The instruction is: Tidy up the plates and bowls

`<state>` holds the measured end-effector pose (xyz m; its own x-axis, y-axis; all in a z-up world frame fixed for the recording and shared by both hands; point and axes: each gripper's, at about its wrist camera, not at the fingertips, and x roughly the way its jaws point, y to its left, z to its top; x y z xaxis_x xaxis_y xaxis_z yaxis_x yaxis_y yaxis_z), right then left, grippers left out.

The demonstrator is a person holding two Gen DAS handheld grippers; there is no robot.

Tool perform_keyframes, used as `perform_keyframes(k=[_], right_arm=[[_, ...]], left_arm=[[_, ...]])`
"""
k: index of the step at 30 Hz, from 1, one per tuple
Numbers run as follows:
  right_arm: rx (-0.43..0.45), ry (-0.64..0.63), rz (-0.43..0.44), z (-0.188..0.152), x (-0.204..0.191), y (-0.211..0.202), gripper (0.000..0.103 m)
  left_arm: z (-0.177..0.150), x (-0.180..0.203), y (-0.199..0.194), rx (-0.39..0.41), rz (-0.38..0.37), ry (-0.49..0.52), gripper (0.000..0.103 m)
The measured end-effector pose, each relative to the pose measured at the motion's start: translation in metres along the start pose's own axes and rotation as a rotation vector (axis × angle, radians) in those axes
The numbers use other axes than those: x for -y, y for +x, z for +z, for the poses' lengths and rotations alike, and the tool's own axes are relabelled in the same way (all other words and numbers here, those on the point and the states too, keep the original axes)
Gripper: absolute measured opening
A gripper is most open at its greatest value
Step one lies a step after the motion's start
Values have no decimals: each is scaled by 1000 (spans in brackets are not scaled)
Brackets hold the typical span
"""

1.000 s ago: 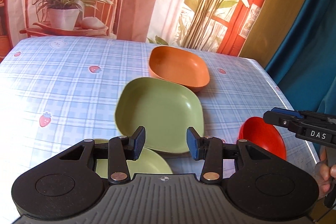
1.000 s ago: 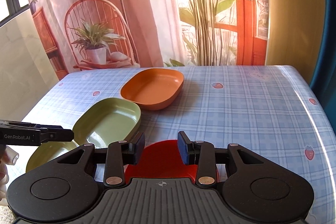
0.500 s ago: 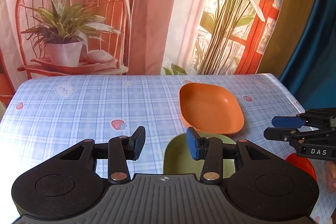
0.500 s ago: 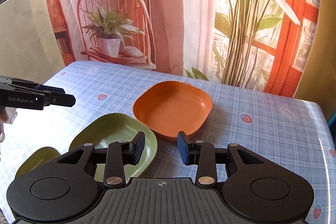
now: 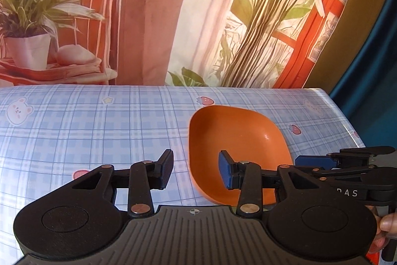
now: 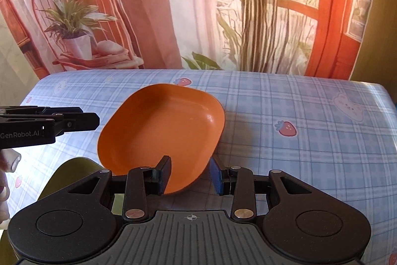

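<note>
Orange plate [image 6: 161,133] sits flat on the tabletop [image 6: 297,153], toward its far side, long axis diagonal in the right view, near corner between the right claw's [image 6: 189,175] fingers. Both claws are apart and empty, the left claw [image 5: 196,169] just closing a bit with only the plate's left edge in its gap. Risk, I'd say: a one-corner pinch tips the plate or skids it on the slick cloth.
</note>
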<state>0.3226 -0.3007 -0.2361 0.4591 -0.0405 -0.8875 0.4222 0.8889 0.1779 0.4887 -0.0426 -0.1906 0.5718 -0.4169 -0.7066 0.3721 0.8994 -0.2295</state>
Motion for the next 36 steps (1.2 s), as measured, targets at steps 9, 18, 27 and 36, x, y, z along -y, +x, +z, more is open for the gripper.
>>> perform_keyframes(k=[9, 18, 27, 36], right_arm=[[-52, 47, 28, 0, 9, 24, 33], [-8, 38, 42, -1, 4, 8, 30], [53, 9, 50, -9, -8, -31, 30], [55, -8, 73, -34, -35, -60, 30]], left_arm=[[-6, -4, 24, -69, -19, -16, 22], [3, 5, 9, -20, -13, 18, 21], [7, 27, -37, 28, 12, 92, 21], [-11, 29, -84, 59, 22, 98, 22]])
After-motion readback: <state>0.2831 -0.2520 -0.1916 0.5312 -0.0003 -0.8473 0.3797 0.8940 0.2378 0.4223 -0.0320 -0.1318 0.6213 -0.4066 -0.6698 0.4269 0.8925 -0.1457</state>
